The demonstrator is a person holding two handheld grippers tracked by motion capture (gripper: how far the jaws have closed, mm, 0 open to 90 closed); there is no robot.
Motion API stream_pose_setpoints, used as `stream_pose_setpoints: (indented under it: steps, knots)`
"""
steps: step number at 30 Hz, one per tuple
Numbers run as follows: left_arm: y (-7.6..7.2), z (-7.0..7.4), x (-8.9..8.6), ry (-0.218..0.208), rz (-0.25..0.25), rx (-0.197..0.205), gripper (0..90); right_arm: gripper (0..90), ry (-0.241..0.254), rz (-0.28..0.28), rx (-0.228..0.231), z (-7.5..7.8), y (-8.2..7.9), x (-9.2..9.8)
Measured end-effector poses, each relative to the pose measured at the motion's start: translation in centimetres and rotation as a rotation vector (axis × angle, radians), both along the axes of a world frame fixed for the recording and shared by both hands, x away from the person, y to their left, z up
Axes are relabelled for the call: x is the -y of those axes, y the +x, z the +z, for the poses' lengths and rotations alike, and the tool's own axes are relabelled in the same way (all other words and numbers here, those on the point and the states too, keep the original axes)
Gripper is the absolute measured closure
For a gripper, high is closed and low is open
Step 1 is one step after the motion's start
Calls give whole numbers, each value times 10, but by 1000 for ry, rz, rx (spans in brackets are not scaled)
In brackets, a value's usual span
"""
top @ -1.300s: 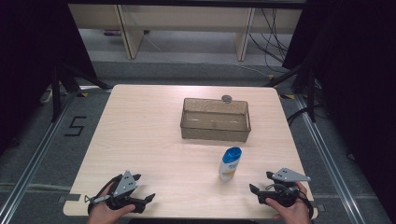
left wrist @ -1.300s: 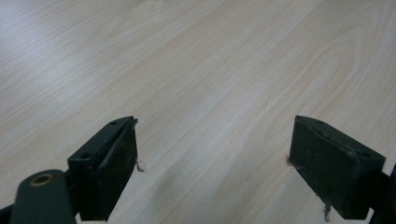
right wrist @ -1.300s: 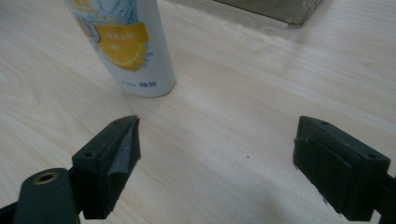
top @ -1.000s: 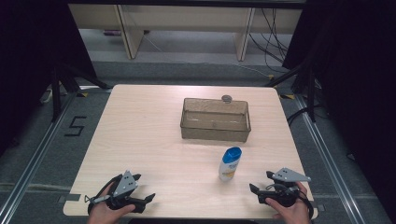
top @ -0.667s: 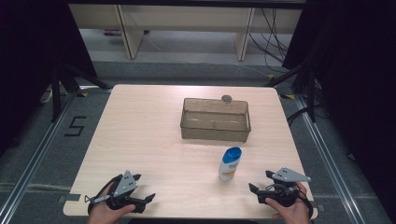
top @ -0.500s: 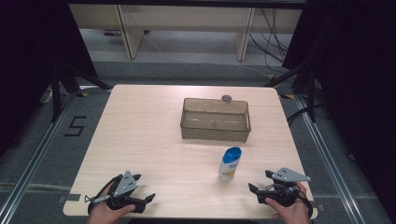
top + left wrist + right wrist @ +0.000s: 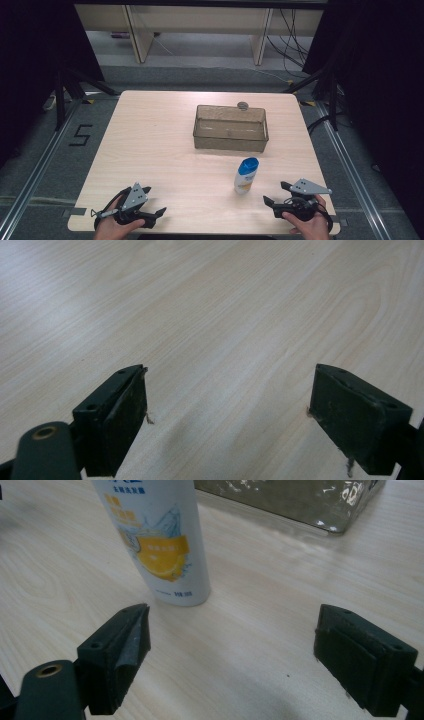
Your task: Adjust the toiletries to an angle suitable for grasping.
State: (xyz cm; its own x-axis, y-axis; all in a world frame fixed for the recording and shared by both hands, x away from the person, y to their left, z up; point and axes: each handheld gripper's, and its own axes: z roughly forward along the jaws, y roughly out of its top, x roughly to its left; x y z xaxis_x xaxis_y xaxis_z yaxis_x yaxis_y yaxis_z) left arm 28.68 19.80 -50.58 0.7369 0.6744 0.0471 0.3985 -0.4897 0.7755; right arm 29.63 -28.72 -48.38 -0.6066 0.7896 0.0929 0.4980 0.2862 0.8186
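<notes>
Stood wide-jawed and empty, right hand-held gripper [image 7: 232,655] just short of upright bottle [image 7: 160,540], perhaps shampoo; risked toppling it on table [image 7: 165,145] if approached off-centre.

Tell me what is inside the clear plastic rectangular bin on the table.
The clear plastic rectangular bin looks empty; its floor shows through the walls. A small round grey object sits behind its far rim.

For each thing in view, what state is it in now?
Bottle: upright, blue cap on, not held.
Clear bin: open top, looks empty.
Left tool: open, holds nothing.
Right tool: open, facing the bottle, not touching it.
</notes>
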Motion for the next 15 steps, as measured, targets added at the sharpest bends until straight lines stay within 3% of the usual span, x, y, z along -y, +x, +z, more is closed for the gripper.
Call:
stream_pose_setpoints:
  steps: [2, 3, 4, 6, 8, 10, 13, 14, 15]
  knots:
    - [1, -1, 1, -10, 6, 7, 150, 158, 20, 3, -7, 0, 0, -2]
    - [0, -1, 1, -14, 8, 4, 150, 158, 11, 11, 15, 1, 1, -1]
    - [1, -1, 0, 7, 1, 10, 150, 158, 11, 16, 13, 2, 1, -2]
    - [1, 0, 0, 8, -1, 1, 150, 158, 38, 24, 16, 4, 1, -4]
    - [0, -1, 1, -15, 7, -2, 150, 157, 43, 30, 33, 5, 1, -6]
    - [1, -1, 0, 6, 0, 0, 150, 157, 32, 46, 55, 7, 3, -8]
    - [1, -1, 0, 5, 1, 0, 150, 156, 47, 55, 34, 10, 2, -12]
    - [1, 0, -1, 15, -4, -1, 150, 156, 41, 64, 62, 10, 4, -12]
    - [1, -1, 1, -12, 6, -3, 150, 157, 53, 62, 48, 13, 4, -15]
